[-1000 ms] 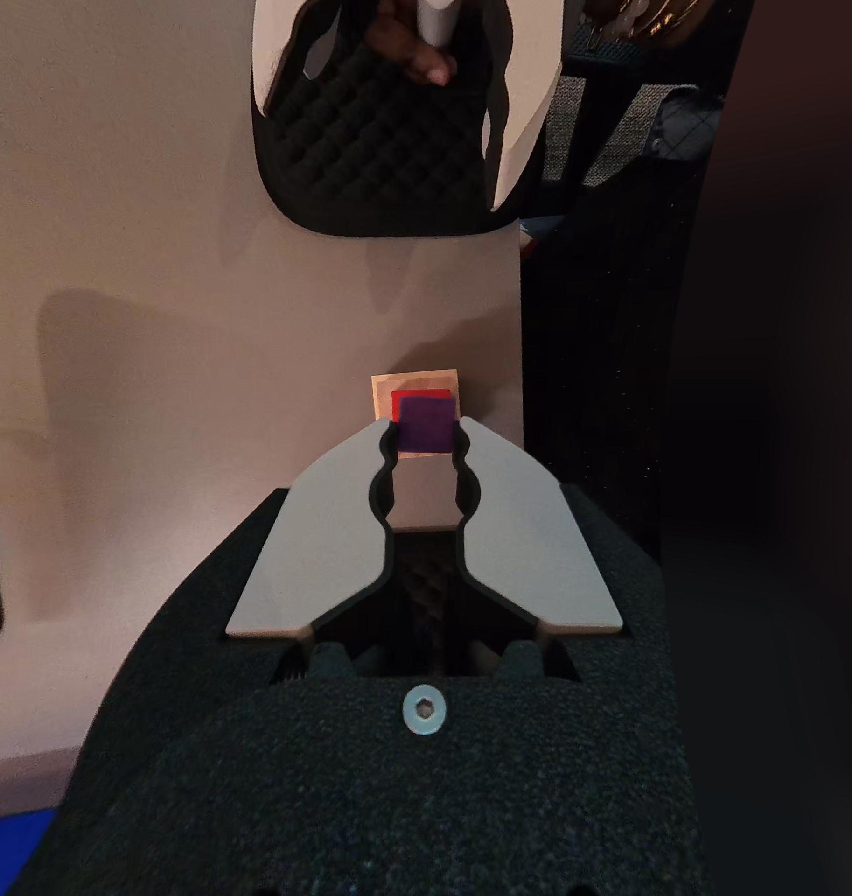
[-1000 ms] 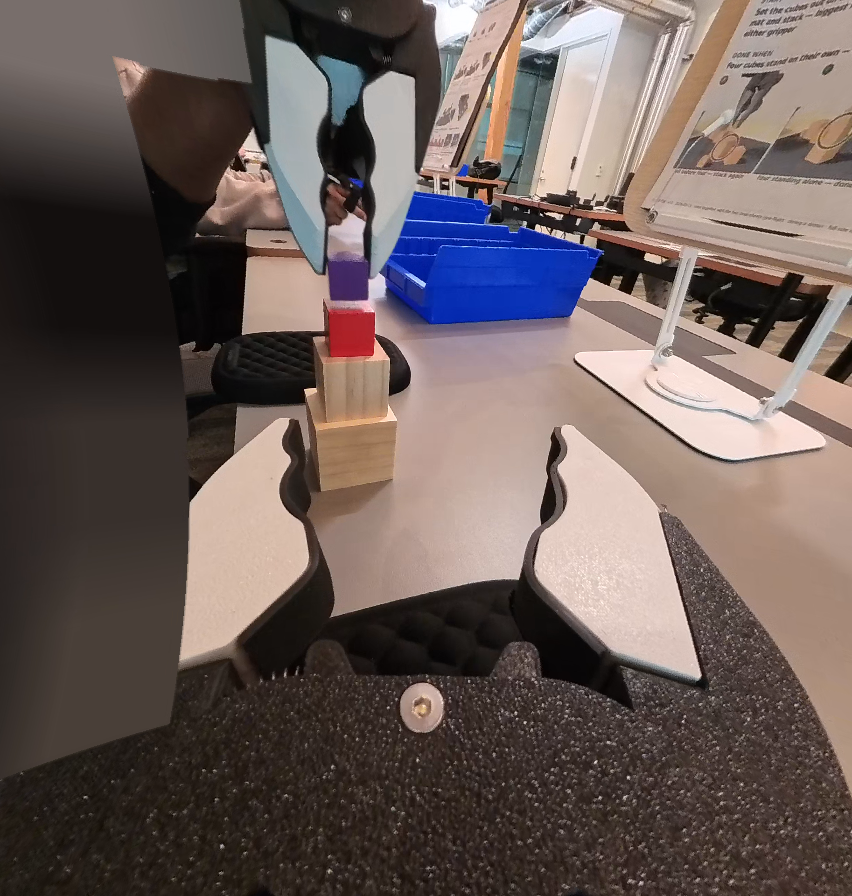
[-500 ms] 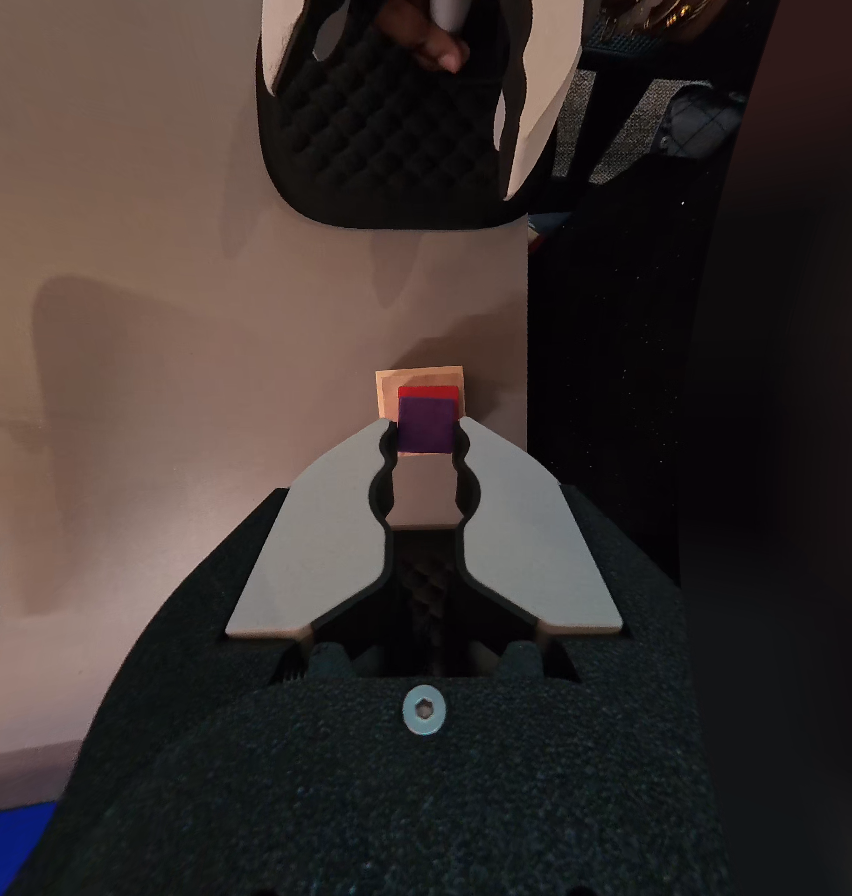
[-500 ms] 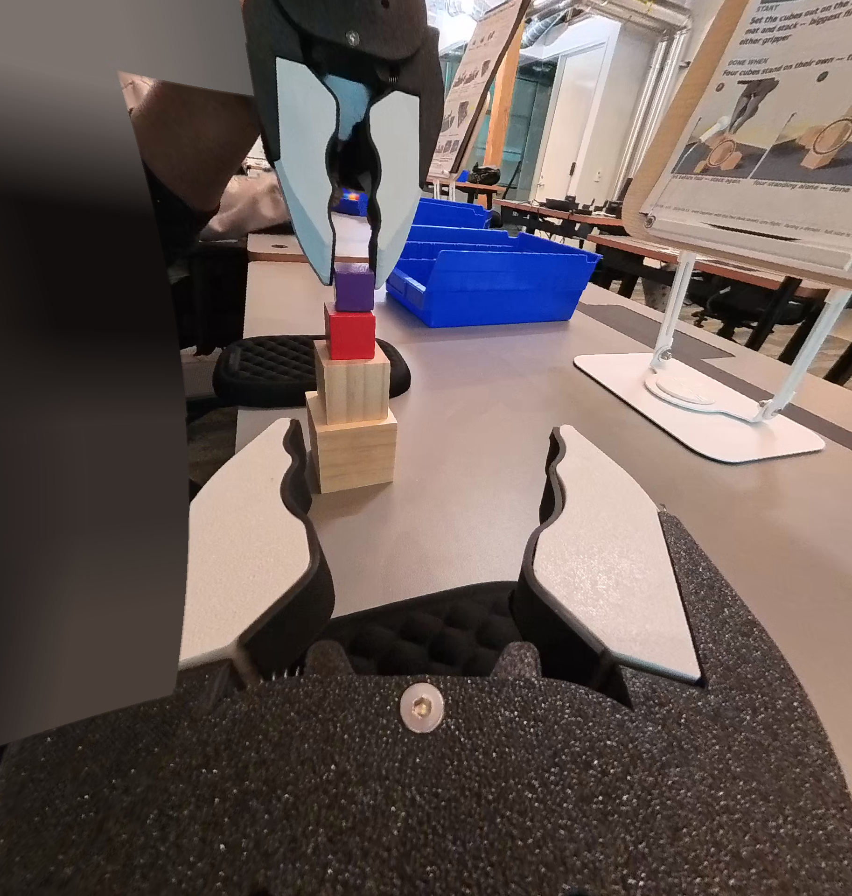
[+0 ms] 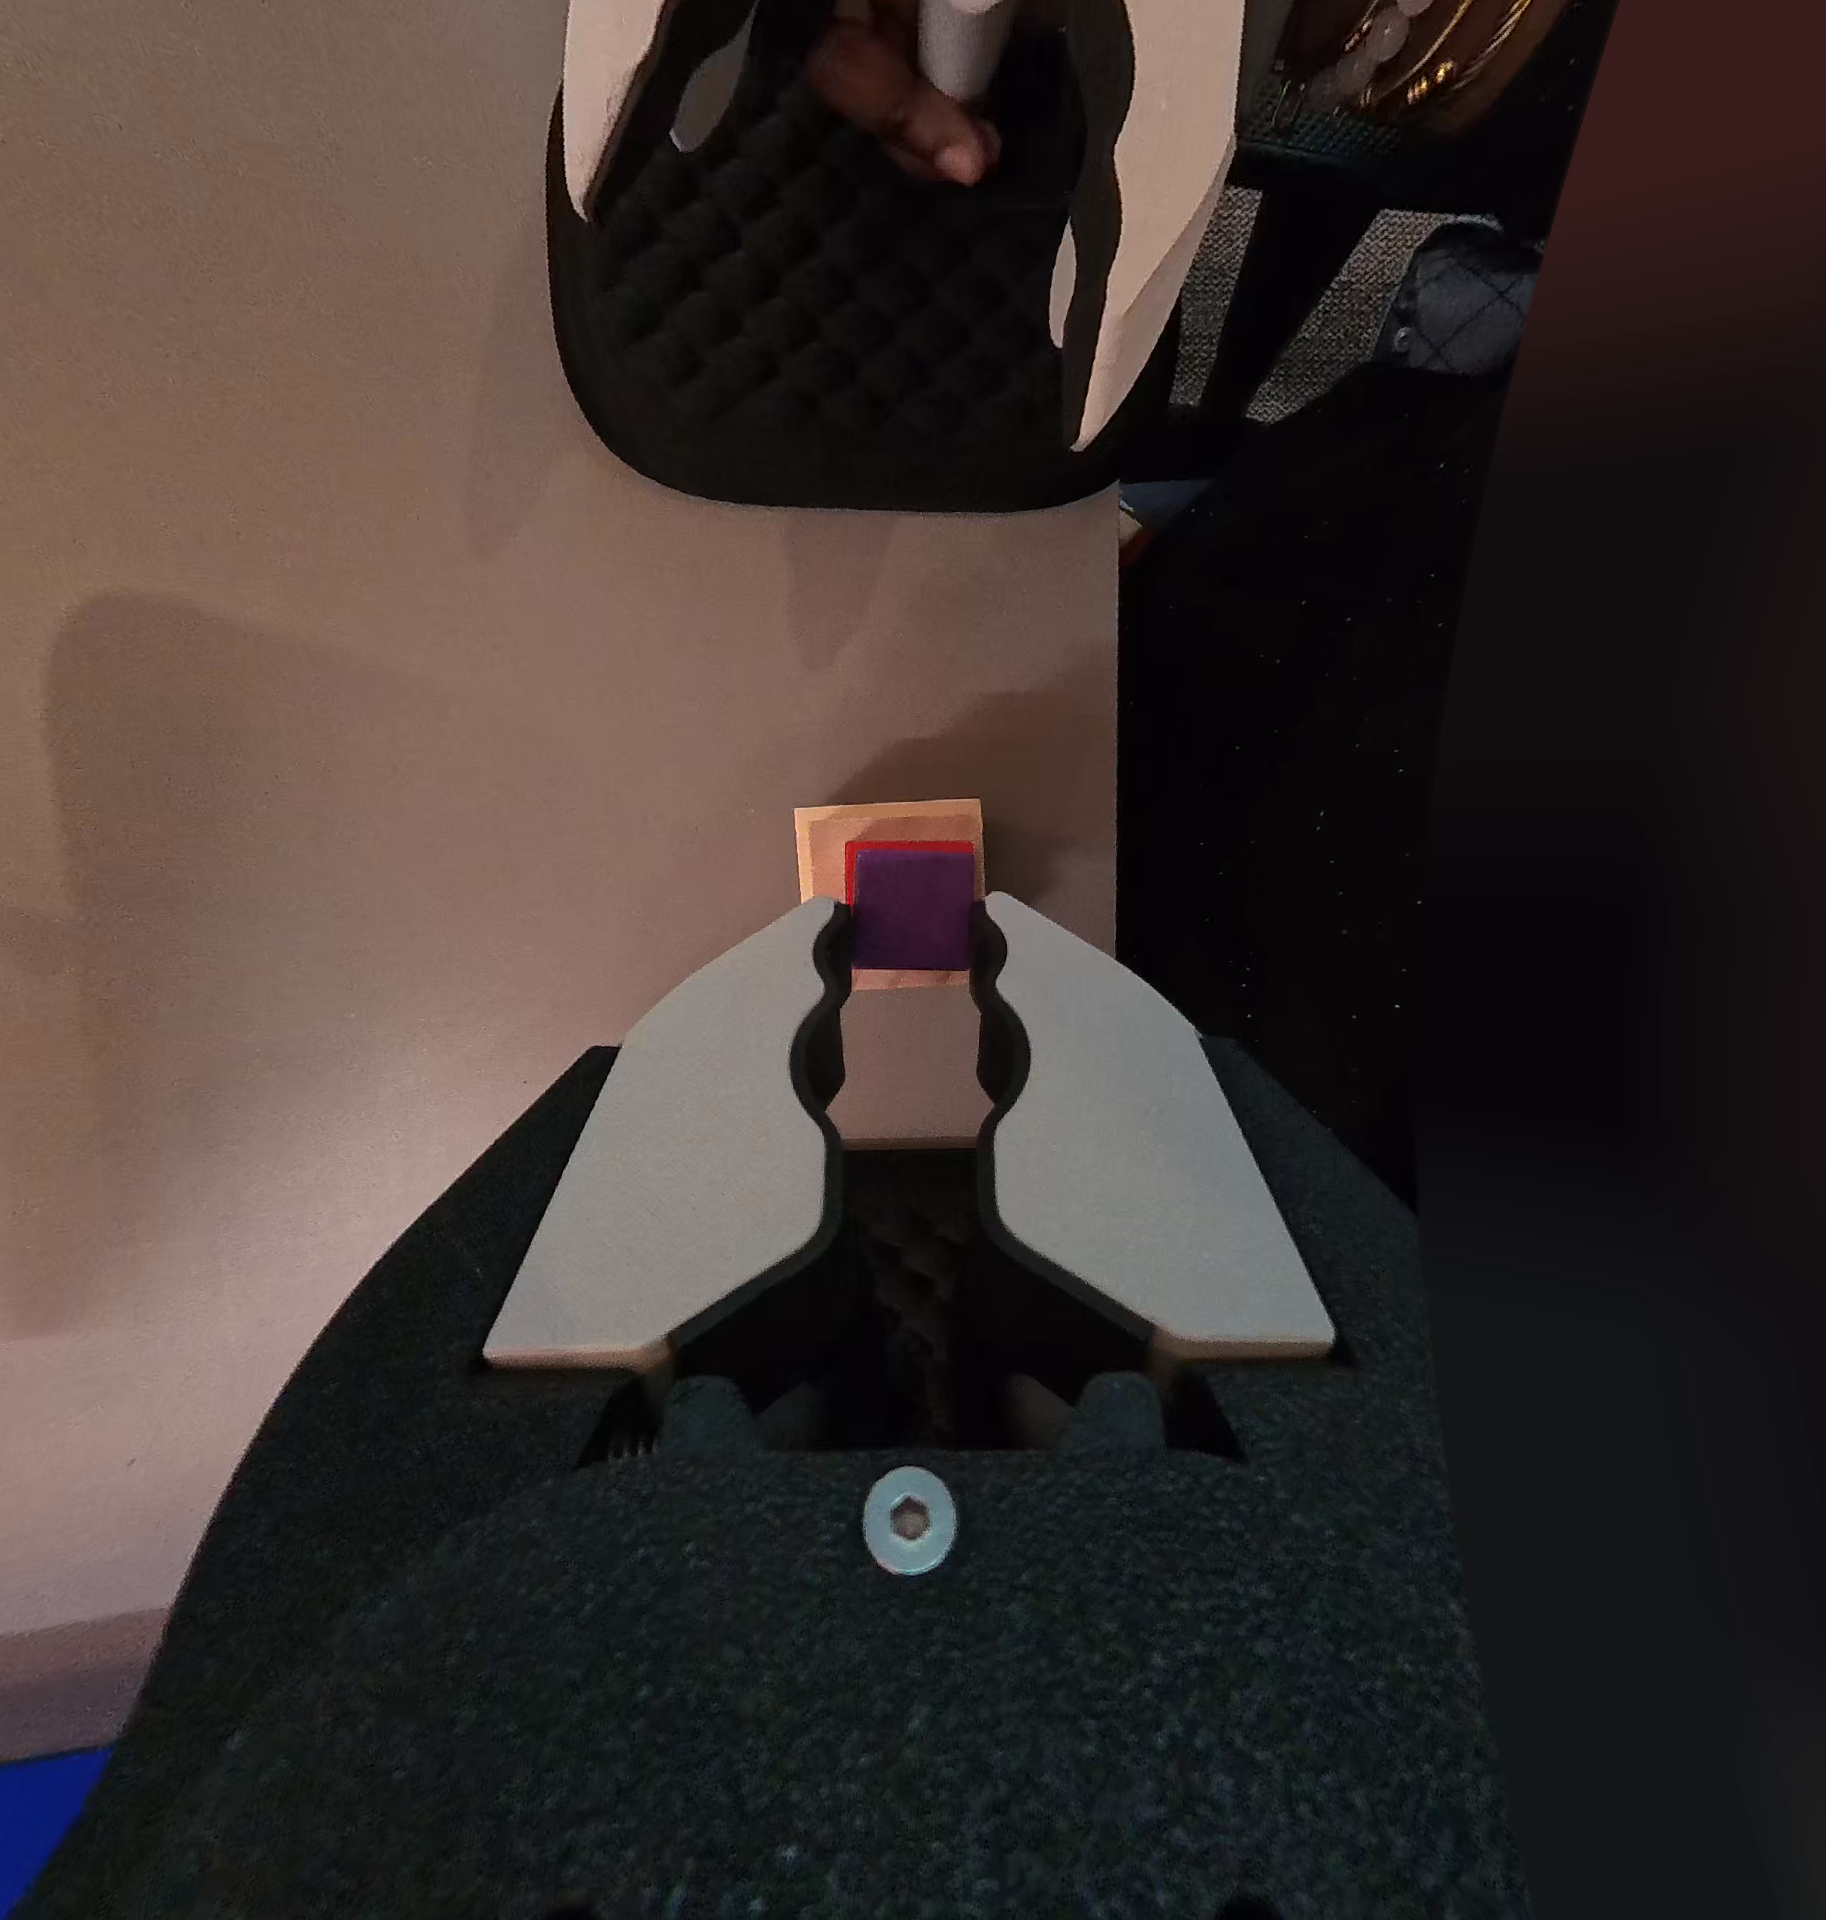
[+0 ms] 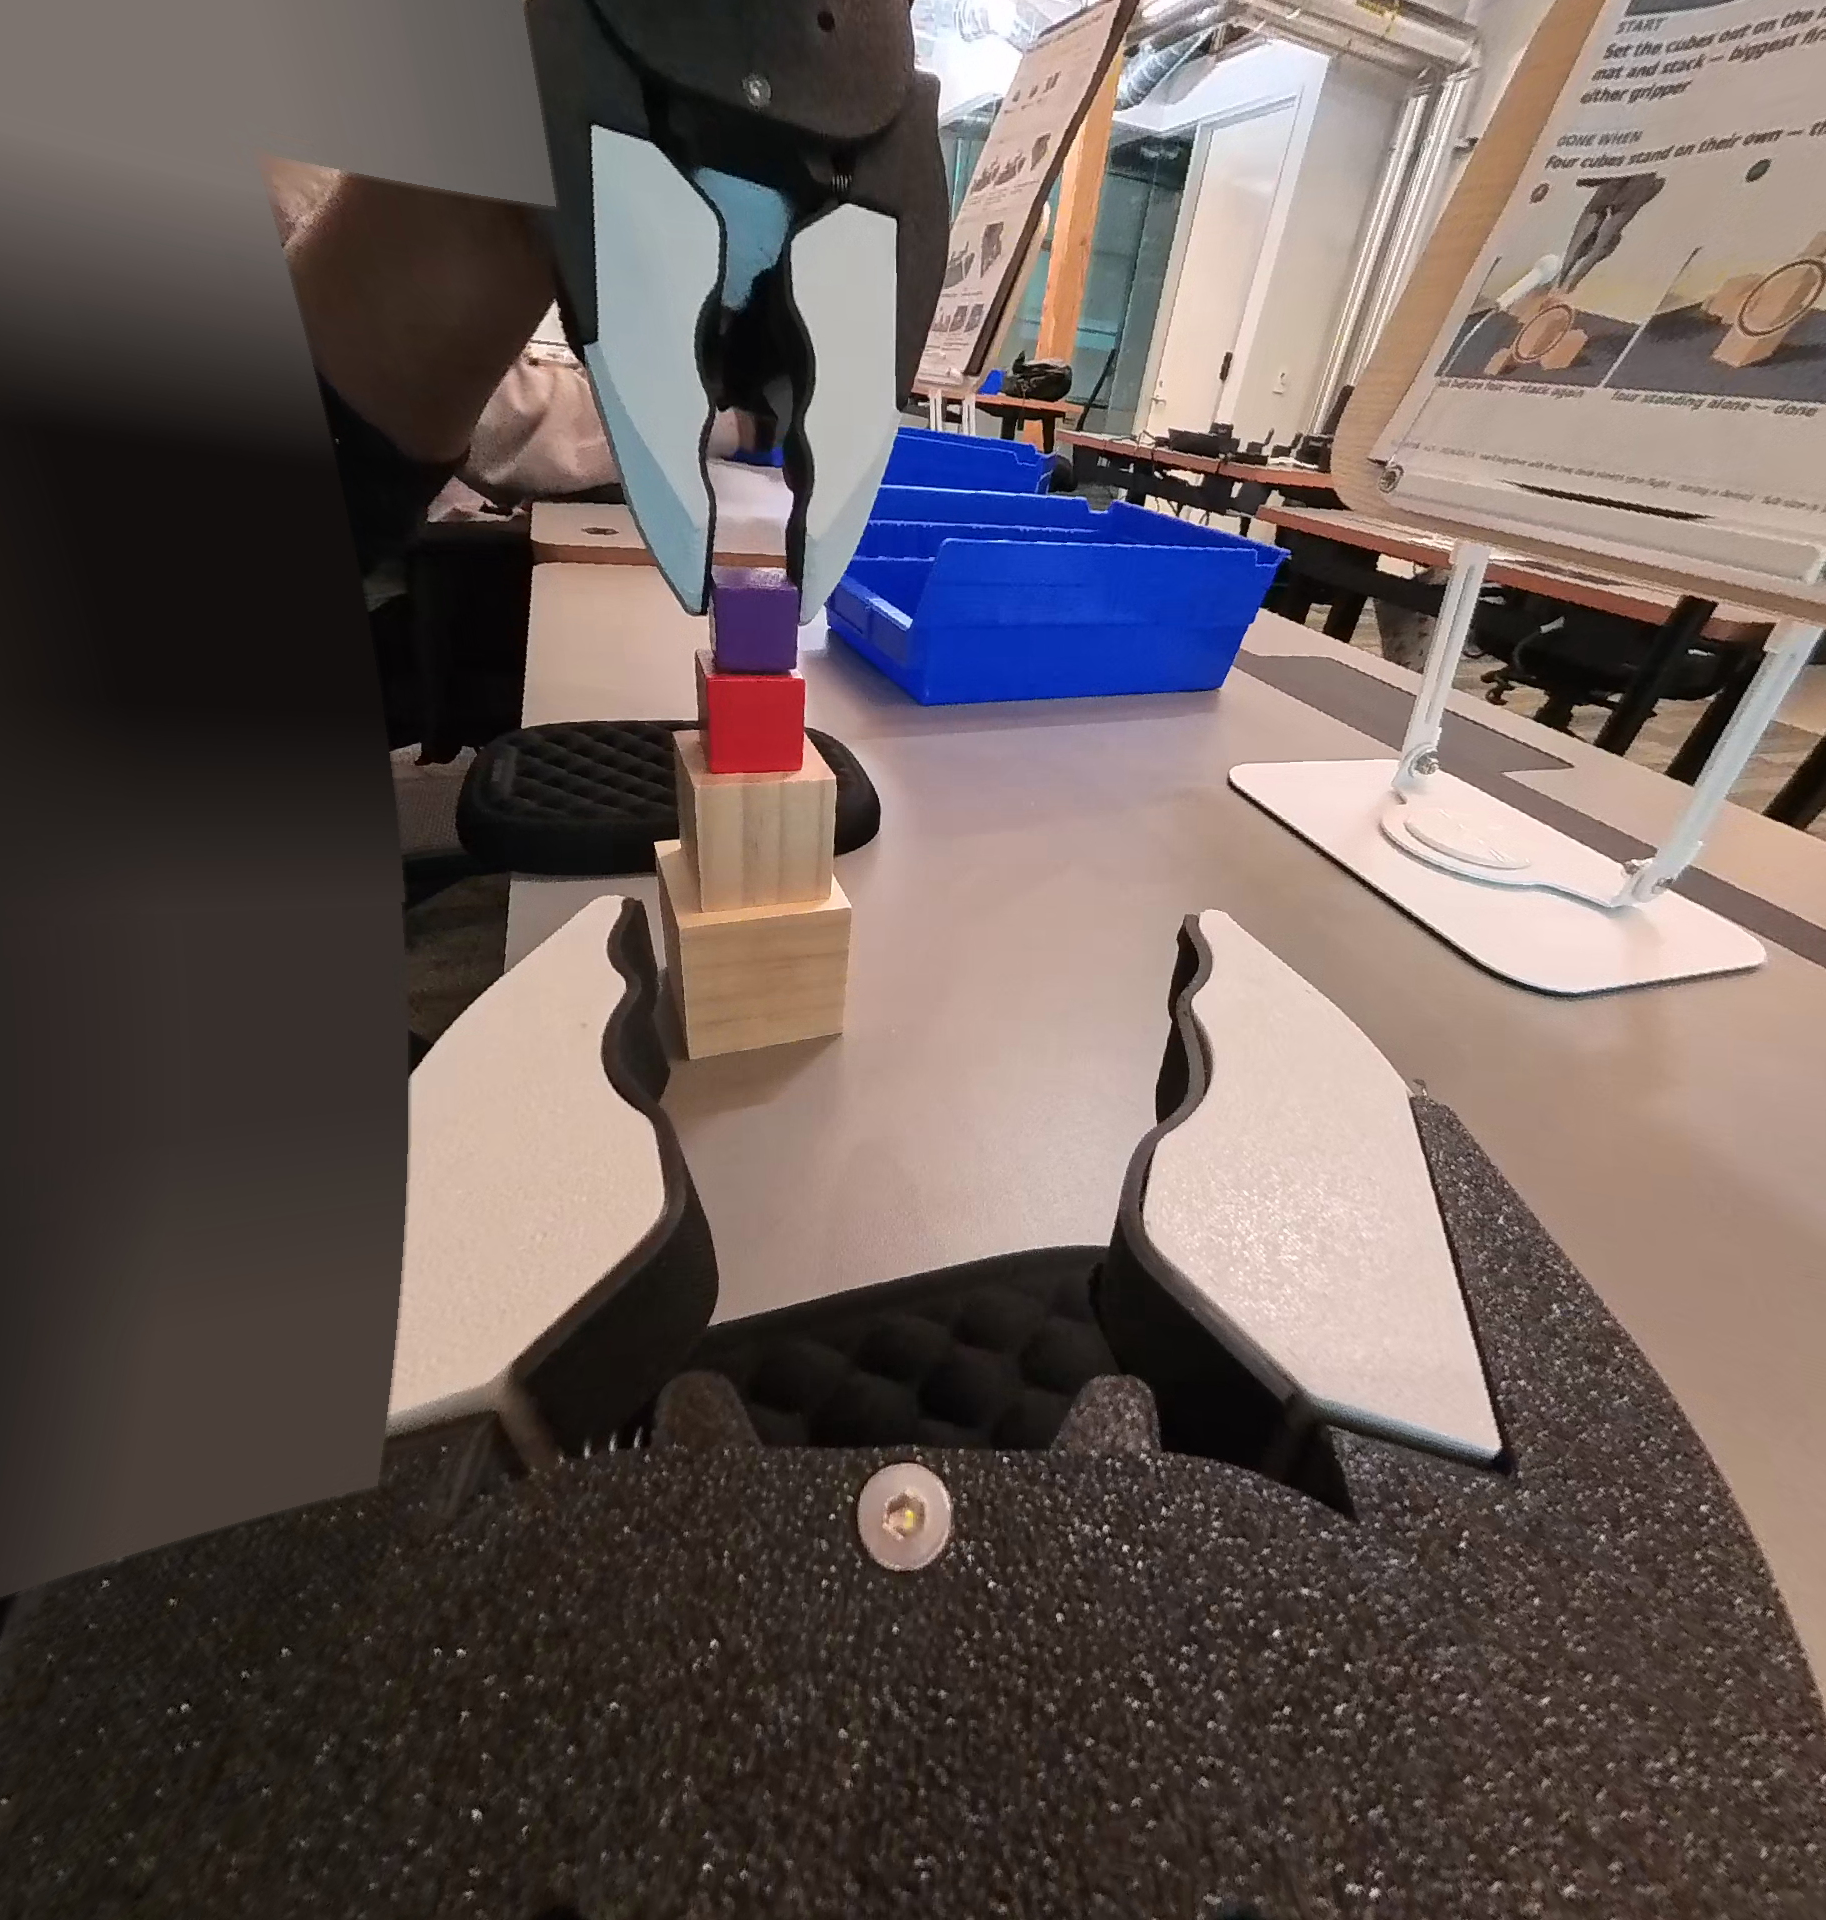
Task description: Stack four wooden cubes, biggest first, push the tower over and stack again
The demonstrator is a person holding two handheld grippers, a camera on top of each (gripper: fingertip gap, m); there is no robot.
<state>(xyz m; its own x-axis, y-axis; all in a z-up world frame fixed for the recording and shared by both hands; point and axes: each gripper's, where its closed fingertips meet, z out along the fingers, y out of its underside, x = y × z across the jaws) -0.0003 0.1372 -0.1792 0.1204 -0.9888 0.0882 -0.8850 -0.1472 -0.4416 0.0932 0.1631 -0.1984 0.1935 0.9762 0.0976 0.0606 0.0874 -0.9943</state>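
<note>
In the right wrist view, the left gripper (image 6: pixel 751 597) comes down from the upper left of the frame with its pale blue fingers pointing at the table, clenched on a small purple wooden cube (image 6: pixel 753 625). Both fingertips press against the cube's sides. The purple cube sits on or just above a small red wooden cube (image 6: pixel 750 721); whether the two touch cannot be told. The red cube rests on a medium plain-wood cube (image 6: pixel 756 840), which stands on a larger plain-wood cube (image 6: pixel 761 977), the four forming a tower left of the frame's centre on the grey tabletop (image 6: pixel 1044 935).

In the left wrist view, seen from straight above, the purple cube (image 5: pixel 909 907) lies between the fingertips at the frame's centre, with a thin red edge and the tan wood showing around it.

The right gripper (image 6: pixel 909 997) fills the lower half of its own view, fingers spread wide with only bare tabletop between them; its left finger (image 6: pixel 535 1143) stands just beside the largest wooden cube without touching it.

Behind the tower lies a black quilted pad (image 6: pixel 576 790). A blue plastic bin (image 6: pixel 1044 603) sits at upper centre, and a white stand holding an instruction board (image 6: pixel 1491 873) is at the right.
</note>
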